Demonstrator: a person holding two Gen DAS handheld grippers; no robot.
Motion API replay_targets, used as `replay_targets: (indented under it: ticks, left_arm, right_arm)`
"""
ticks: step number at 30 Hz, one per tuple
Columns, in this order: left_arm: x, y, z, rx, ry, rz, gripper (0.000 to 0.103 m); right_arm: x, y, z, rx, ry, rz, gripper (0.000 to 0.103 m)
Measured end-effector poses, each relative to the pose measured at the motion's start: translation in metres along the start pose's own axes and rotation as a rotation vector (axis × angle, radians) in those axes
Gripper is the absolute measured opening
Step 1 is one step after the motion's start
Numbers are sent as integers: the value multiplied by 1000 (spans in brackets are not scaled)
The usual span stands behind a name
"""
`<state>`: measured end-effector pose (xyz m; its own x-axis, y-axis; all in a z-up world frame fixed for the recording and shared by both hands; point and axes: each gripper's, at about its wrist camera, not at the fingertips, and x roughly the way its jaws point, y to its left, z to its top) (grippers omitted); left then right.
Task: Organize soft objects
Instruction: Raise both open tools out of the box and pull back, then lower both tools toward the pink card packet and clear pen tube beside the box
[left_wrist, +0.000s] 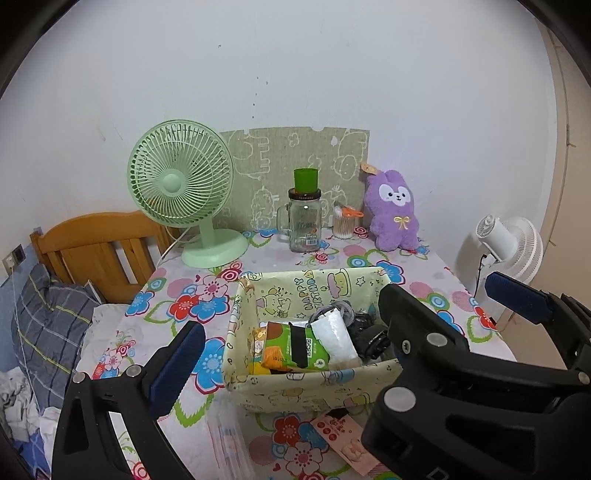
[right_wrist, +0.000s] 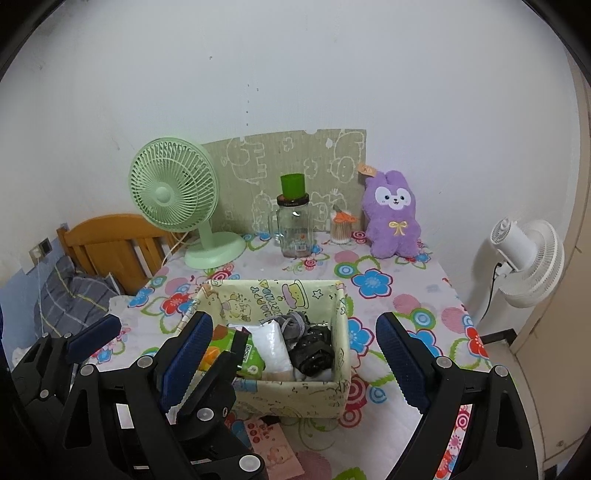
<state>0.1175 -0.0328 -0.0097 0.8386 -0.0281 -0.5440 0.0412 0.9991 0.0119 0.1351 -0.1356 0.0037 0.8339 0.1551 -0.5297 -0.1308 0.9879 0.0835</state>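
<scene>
A cream cartoon-print fabric basket (left_wrist: 314, 384) (right_wrist: 288, 395) stands on the flowered tablecloth. It holds a green packet (left_wrist: 291, 347), a white soft pack (left_wrist: 336, 336), a grey cloth piece (right_wrist: 293, 321) and a black bundle (right_wrist: 312, 354). A purple plush bunny (left_wrist: 393, 210) (right_wrist: 393, 218) sits upright against the wall at the back right. My left gripper (left_wrist: 291, 332) hovers open in front of the basket with nothing between its blue pads. Beside it my right gripper (right_wrist: 295, 325) is open and empty. Their inner fingers overlap.
At the back stand a green desk fan (left_wrist: 181, 192), a glass jar topped by a green cup (left_wrist: 304, 218) and a cotton-swab pot (left_wrist: 343, 223). A pink card (left_wrist: 347, 439) lies before the basket. A bed with a wooden headboard (left_wrist: 99, 247) is left, a white floor fan (right_wrist: 528, 258) right.
</scene>
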Motion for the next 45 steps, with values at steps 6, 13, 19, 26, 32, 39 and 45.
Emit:
replay_targets:
  ticks: [6, 13, 19, 26, 32, 39, 45]
  left_arm:
    - [-15, -3, -5, 5, -13, -10, 103]
    - [-28, -6, -13, 12, -27, -10, 103]
    - [-33, -7, -22, 15, -26, -15, 103]
    - [-37, -6, -40, 9, -29, -31, 103]
    - [-34, -4, -57, 20, -29, -28, 103]
    - [-26, -1, -72, 14, -5, -29, 103]
    - [-18, -1, -84, 30, 11, -28, 103]
  right_arm:
    - [-17, -1, -5, 11, -13, -19, 92]
    - [-32, -1, -14, 14, -23, -22, 92]
    - [-38, -1, -24, 9, -30, -27, 92]
    - [-43, 2, -39, -1, -32, -20, 92]
    - [-38, 6, -56, -22, -9, 4, 92]
    - [-27, 8, -71, -26, 16, 12, 92]
    - [-19, 10, -82, -51, 17, -4, 92]
